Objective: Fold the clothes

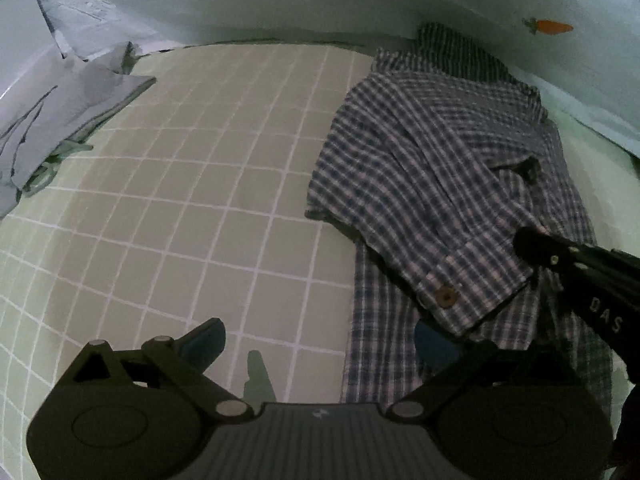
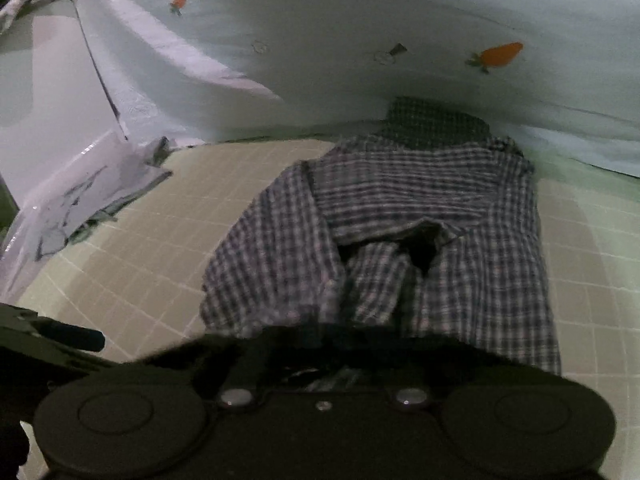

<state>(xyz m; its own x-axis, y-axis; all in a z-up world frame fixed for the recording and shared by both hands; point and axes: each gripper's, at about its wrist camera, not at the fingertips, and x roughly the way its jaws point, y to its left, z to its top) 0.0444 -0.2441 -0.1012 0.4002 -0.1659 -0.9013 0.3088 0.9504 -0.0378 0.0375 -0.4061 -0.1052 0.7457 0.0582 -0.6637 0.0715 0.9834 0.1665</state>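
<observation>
A blue and white plaid shirt [image 1: 432, 168] lies partly folded on a green grid mat [image 1: 192, 200], with a brown button [image 1: 446, 295] on its near flap. My left gripper [image 1: 320, 344] is open just over the mat at the shirt's lower left edge; its right finger [image 1: 436, 346] reaches under the plaid flap. My right gripper [image 2: 324, 344] is shut on the shirt's near hem [image 2: 332, 376], and shows in the left wrist view [image 1: 528, 240] as a black finger on the cloth. The shirt [image 2: 400, 216] fills the middle of the right wrist view.
A white sheet with orange carrot prints [image 1: 552, 26] rises behind the mat. Folded pale clothes [image 1: 60, 112] lie at the mat's far left, also in the right wrist view [image 2: 80, 196]. The mat [image 2: 132, 280] extends left of the shirt.
</observation>
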